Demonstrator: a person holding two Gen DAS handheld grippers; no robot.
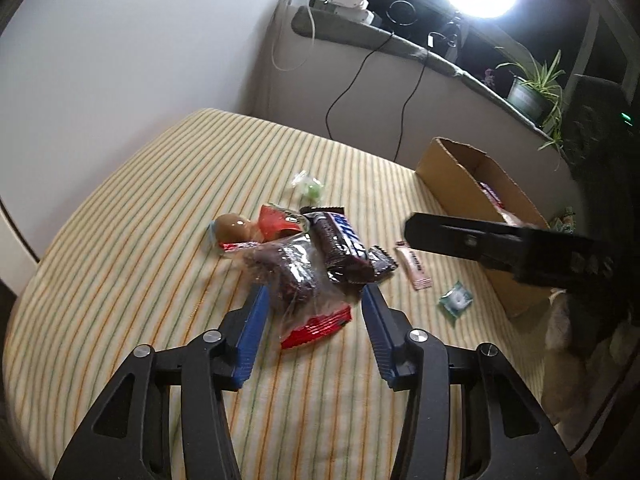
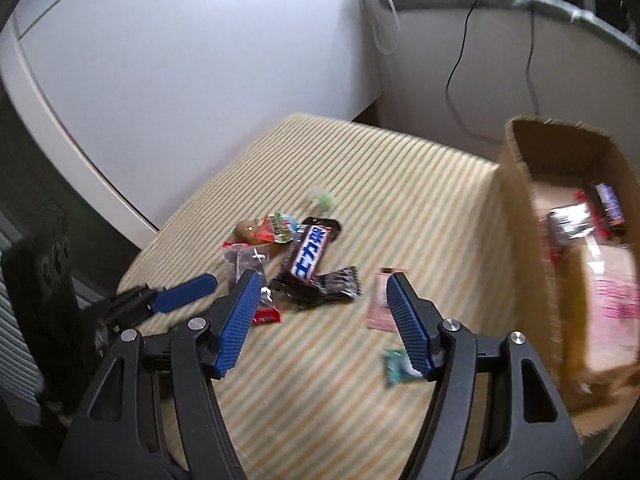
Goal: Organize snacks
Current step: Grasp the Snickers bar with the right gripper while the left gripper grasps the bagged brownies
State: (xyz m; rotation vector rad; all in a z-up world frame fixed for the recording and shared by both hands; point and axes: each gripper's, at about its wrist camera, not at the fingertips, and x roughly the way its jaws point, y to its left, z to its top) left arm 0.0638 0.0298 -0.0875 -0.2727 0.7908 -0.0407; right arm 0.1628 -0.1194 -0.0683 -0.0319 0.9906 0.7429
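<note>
A few snacks were already in the cardboard box [image 2: 520, 216] at right; the Snickers bar [image 1: 340, 246] and other wrappers still sat mid-frame. Left gripper [image 1: 314, 300] and right gripper [image 2: 320, 284] both gaped, empty.

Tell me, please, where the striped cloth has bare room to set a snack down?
Bare cloth lies between the wall and the snack pile, and behind the green candy. It is crowded from the pile across the pink stick and mint to the cardboard box.

Striped bed cover [image 1: 120, 240] under a snack pile [image 1: 304, 256], pink packet [image 1: 414, 266], green candy [image 1: 455, 301], cardboard box [image 1: 452, 184].
</note>
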